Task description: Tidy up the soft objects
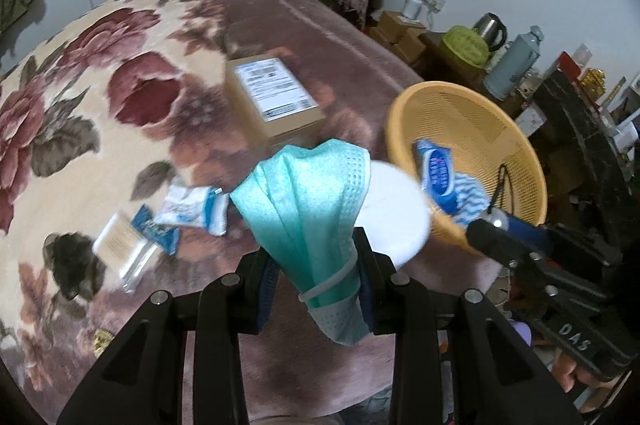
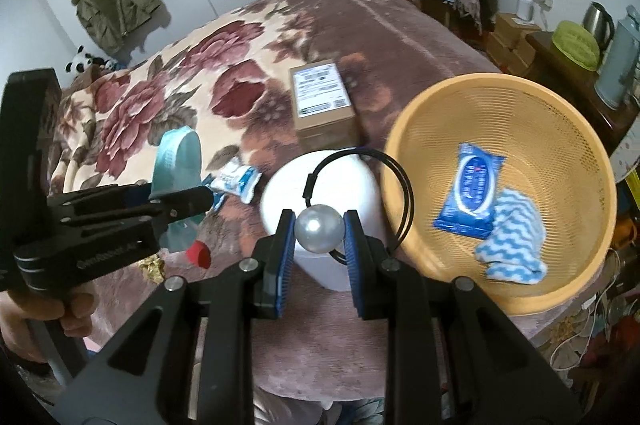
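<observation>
My left gripper [image 1: 316, 265] is shut on a folded teal face mask [image 1: 308, 201], held above the flowered bedspread; the same mask [image 2: 178, 161] shows at the left of the right wrist view. My right gripper [image 2: 319, 225] is shut on a pearl bead of a black hair tie [image 2: 402, 193], held over a white roll [image 2: 320, 185]. To the right stands an orange mesh basket [image 2: 424, 129] with a blue wipes packet [image 2: 470, 189] and a blue-white zigzag cloth [image 2: 512, 241] inside. The basket [image 1: 404, 113] also shows in the left wrist view.
A cardboard box [image 1: 272, 97] sits mid-bed. A white-blue tissue pack [image 1: 192, 209], a small blue packet and a cotton-swab box [image 1: 124, 245] lie at the left. A small red object [image 2: 199, 253] lies by the roll. Beyond the bed's right edge stand a kettle and a flask.
</observation>
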Demonstrator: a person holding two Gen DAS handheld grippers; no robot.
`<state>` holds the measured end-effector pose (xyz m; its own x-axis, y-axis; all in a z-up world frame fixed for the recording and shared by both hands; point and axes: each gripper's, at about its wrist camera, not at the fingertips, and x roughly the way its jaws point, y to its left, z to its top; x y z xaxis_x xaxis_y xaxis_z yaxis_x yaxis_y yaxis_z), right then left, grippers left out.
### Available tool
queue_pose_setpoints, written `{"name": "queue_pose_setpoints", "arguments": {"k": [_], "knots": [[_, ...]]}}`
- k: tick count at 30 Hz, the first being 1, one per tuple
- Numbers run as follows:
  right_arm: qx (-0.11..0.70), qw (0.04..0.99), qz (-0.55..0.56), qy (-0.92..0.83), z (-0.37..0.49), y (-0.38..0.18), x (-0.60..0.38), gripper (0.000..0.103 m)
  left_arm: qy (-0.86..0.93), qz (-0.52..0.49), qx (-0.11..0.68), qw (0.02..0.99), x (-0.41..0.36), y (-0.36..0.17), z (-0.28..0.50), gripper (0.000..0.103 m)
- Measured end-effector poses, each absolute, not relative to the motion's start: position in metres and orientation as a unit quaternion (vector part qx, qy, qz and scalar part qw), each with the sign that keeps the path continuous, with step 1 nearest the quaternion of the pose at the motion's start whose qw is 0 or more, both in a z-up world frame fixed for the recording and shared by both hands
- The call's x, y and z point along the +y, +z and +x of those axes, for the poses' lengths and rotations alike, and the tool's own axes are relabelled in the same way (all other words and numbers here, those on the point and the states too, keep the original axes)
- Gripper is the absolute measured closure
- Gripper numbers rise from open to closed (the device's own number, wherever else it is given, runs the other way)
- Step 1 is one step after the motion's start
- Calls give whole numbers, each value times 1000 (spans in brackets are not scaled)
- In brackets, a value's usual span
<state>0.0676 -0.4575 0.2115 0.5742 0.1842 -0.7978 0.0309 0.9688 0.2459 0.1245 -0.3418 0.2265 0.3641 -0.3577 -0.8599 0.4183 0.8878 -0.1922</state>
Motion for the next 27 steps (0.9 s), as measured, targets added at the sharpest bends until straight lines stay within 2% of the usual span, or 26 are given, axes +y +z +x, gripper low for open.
{"name": "queue_pose_setpoints", "arguments": {"k": [27], "knots": [[453, 871, 180, -51, 43, 203, -571, 78, -329, 63, 513, 791, -490, 218, 116, 68]]}}
